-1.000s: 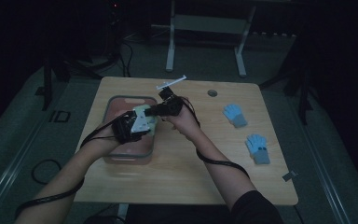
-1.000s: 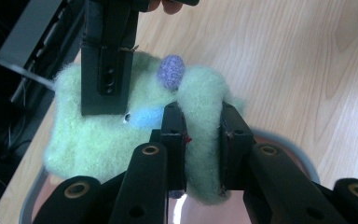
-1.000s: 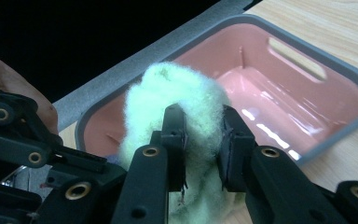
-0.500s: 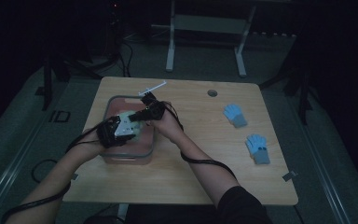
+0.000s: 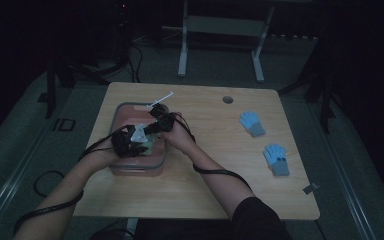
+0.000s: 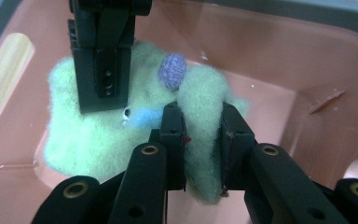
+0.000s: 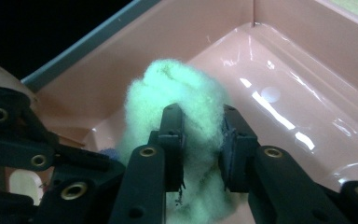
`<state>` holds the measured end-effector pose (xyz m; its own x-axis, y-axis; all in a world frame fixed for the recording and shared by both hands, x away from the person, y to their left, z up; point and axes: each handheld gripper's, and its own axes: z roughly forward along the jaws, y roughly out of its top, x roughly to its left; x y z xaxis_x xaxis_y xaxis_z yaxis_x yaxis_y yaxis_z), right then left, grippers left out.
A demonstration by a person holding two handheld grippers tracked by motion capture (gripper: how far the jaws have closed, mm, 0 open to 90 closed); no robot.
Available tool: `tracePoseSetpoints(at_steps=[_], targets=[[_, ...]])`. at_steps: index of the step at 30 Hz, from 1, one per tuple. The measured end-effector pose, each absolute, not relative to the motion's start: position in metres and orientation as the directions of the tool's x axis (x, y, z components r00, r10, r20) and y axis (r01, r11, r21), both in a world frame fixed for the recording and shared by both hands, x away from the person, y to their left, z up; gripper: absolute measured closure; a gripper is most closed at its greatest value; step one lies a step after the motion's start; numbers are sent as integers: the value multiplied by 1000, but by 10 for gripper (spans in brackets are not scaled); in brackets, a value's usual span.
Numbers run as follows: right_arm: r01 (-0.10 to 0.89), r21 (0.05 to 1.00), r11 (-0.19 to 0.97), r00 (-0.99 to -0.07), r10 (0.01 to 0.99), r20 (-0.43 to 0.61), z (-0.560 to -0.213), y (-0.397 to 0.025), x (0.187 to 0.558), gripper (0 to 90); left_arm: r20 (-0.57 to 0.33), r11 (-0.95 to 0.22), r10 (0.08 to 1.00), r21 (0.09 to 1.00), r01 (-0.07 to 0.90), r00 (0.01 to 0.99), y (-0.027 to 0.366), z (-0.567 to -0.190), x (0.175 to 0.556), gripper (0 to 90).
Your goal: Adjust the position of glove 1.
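though clamped: fuzzy green toy [image 6: 121,135] between both tongs [image 6: 202,140]

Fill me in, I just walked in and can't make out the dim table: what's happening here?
A person works two hand-held grippers inside a pink bin on the wooden table. Both the left gripper and the right gripper are clamped on one fluffy pale green glove, holding it within the bin. Two blue gloves lie on the table to the person's right.
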<state>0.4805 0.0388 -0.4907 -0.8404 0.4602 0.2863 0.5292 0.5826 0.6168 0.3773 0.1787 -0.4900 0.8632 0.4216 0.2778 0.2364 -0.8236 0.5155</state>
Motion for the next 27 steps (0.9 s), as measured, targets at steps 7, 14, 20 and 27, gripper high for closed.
tracePoseSetpoints(at_steps=[7,14,20,27], targets=[[543,602,585,-831,476,286,-488,31,483,646,211,-838,414,469,280,885,176,-498,387,656],[540,621,568,-833,464,300,-482,19,481,632,203,-814,446,497,301,872,177,-496,384,483],[514,668,538,-849,427,309,-463,-4,468,592,166,-744,520,571,348,838,180,-487,381,158],[490,693,529,-862,414,293,-452,-25,455,545,125,-689,539,635,350,833,173,-479,377,141]])
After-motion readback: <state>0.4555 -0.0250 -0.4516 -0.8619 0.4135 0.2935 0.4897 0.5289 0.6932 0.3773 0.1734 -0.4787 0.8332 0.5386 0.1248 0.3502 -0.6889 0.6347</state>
